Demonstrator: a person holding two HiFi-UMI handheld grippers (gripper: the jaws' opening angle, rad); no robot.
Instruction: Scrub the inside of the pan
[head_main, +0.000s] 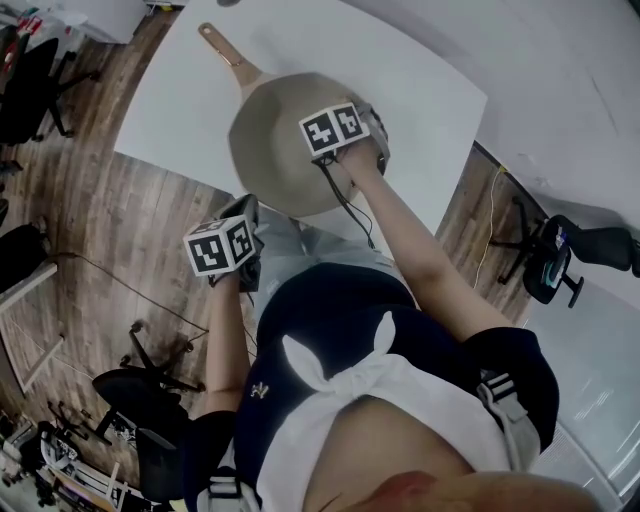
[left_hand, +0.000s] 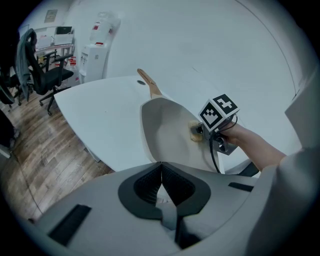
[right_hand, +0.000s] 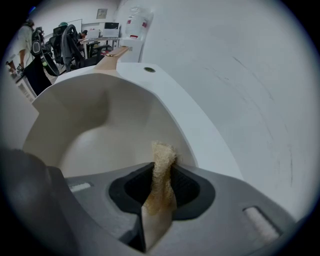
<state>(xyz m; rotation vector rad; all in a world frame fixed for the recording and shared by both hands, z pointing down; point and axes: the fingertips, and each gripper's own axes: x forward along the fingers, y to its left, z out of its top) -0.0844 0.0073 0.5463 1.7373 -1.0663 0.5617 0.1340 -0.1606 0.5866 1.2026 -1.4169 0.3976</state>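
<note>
- Nearest the lens in the right gripper view: the right gripper (right_hand: 162, 175), clamped on a tan sponge (right_hand: 161, 165). Pinched mid-strip, leaving a stiff tip poking out ahead for rubbing.
- Aimed steeply down into the pan (right_hand: 95, 130), with the sponge tip at the right-hand inner wall, close under the rim. Probably angled that way to press the tip against the curved side rather than the flat base.
- In the head view, pan at upper centre on the white table (head_main: 420, 85), with the handle (head_main: 225, 55) out to the upper left, away from the body. Near rim thus left free for the arm (head_main: 430, 260) to reach over.
- Left gripper (left_hand: 161, 167) at centre left of the head view, jaws pressed together on nothing. Held off the table's near edge, over the wooden floor (head_main: 90, 220), apart from the pan.
- Likely parked there to keep out of the scrubbing arm's way. Pan left unbraced as a result, so liable to slide under a hard stroke.
- Scrubbing apparently under way along the wall, with no water or suds to be seen.
</note>
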